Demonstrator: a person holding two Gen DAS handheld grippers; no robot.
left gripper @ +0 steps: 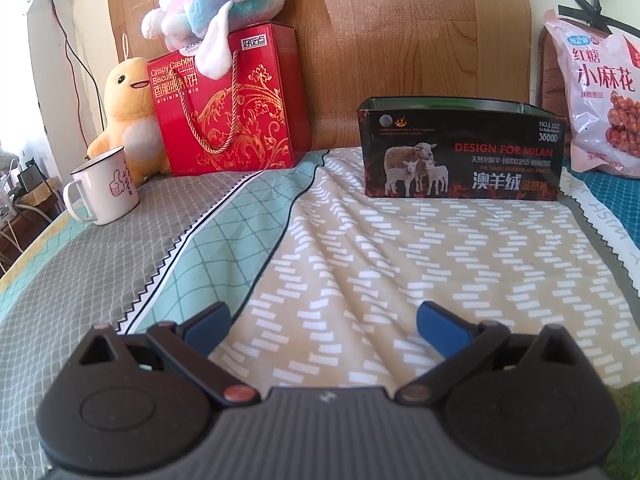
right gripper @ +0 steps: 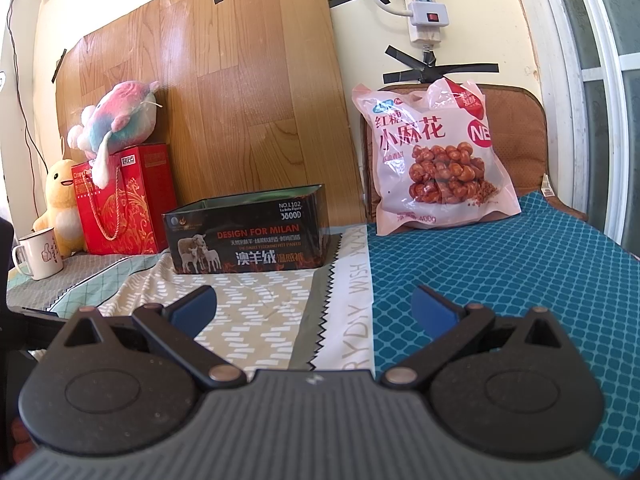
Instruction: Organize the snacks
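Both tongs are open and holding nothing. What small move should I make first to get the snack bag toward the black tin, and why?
Probably ease the right tongs forward toward the pink snack bag. They stand open and empty, well short of it, and the bag leans upright on the brown cushion, to the right of the open black tin. The left tongs face the tin, farther from the bag.

The open black printed box (right gripper: 248,236) shows only its front and rim, its inside hidden from both wrist views. In the left wrist view, the pink snack bag (left gripper: 600,100) runs off the right edge. The pastel plush toy (right gripper: 116,120) covers the red gift box's (right gripper: 128,200) top corner. At the right wrist view's left edge, a dark blurred shape (right gripper: 6,256) can't be made out.
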